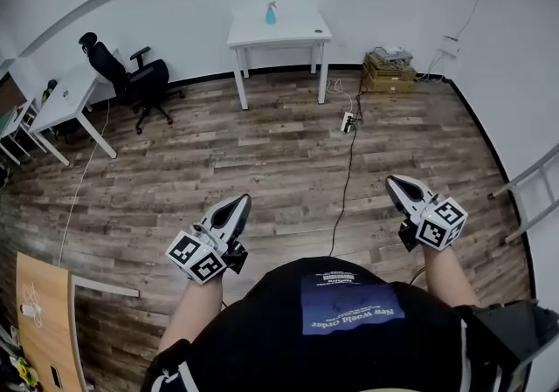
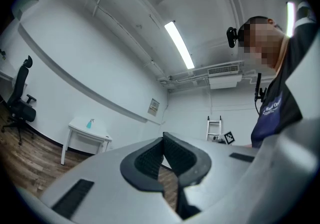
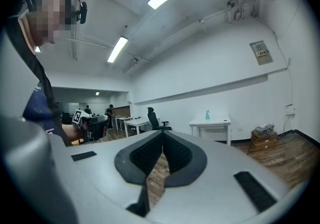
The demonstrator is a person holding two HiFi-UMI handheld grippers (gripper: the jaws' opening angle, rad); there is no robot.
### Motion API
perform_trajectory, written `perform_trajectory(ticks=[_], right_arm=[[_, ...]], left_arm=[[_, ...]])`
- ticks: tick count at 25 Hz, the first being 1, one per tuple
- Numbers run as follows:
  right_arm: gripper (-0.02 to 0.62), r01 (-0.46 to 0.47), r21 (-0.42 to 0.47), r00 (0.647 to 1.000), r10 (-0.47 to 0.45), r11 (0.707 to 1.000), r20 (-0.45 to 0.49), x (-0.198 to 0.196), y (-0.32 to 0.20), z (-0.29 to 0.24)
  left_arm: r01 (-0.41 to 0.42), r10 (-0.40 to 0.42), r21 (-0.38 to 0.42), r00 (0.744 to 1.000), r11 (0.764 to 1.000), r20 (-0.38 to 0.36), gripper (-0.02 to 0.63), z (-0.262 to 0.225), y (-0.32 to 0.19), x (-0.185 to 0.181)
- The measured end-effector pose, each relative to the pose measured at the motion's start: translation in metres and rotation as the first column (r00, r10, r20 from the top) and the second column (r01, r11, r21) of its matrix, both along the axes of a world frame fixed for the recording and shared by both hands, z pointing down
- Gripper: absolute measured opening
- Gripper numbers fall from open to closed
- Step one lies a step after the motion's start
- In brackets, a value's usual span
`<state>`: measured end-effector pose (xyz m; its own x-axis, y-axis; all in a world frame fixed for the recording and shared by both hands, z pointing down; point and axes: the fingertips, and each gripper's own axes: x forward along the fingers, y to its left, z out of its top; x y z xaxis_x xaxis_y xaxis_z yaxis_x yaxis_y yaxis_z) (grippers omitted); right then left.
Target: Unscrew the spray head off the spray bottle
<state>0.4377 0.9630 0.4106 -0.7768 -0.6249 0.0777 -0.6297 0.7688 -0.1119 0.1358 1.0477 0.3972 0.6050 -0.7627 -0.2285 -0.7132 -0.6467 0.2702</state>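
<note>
Head view, looking steeply down over a wood-plank floor (image 1: 262,154).

- Spray bottle (image 1: 271,12): pale blue, upright, spray head on. It stands at 12 o'clock, on the back edge of a white table (image 1: 297,30) against the far wall, well apart from both grippers.
- Left gripper (image 1: 242,201): held at 7 o'clock, low in the frame, tip towards the table. Jaws clenched pad to pad with nothing between them, as the left gripper view confirms.
- Right gripper (image 1: 393,181): held at 4 o'clock, tip also up-frame. Jaws pressed together and empty, as the right gripper view confirms.
- Black office chair (image 1: 131,76): at 10 o'clock, beside a white desk (image 1: 70,95).
- Cardboard boxes (image 1: 389,73): at 1 o'clock, against the wall just right of the table.
- Power strip (image 1: 348,122): on the floor in front of the table. A dark cable (image 1: 349,172) runs from it down-frame between the two grippers.
- Ladder (image 1: 533,198): at 3 o'clock, only partly in frame.
</note>
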Motion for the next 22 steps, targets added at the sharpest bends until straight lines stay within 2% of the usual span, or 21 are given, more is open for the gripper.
perform_trajectory(ticks=[6,12,17,22], right_arm=[[-0.005,-0.068,0.002,0.998,0.068,0.998,0.009,-0.051,-0.028,-0.007],[-0.005,-0.064,-0.015,0.998,0.064,0.998,-0.014,-0.101,-0.052,0.002],[-0.005,-0.044,-0.021,0.999,0.044,0.999,-0.028,-0.115,-0.087,0.004],[-0.005,-0.018,-0.033,1.000,0.018,0.999,-0.006,-0.115,-0.131,0.007]], left_arm=[[-0.060,0.060,0.006,0.998,0.998,0.010,0.000,-0.002,-0.041,-0.057],[-0.060,0.060,-0.005,0.998,0.998,-0.012,0.000,0.011,-0.073,-0.104],[-0.036,0.036,-0.024,0.999,0.999,-0.018,0.000,0.022,-0.094,-0.119],[0.009,-0.009,-0.042,1.000,0.999,-0.014,0.000,0.024,-0.122,-0.116]])
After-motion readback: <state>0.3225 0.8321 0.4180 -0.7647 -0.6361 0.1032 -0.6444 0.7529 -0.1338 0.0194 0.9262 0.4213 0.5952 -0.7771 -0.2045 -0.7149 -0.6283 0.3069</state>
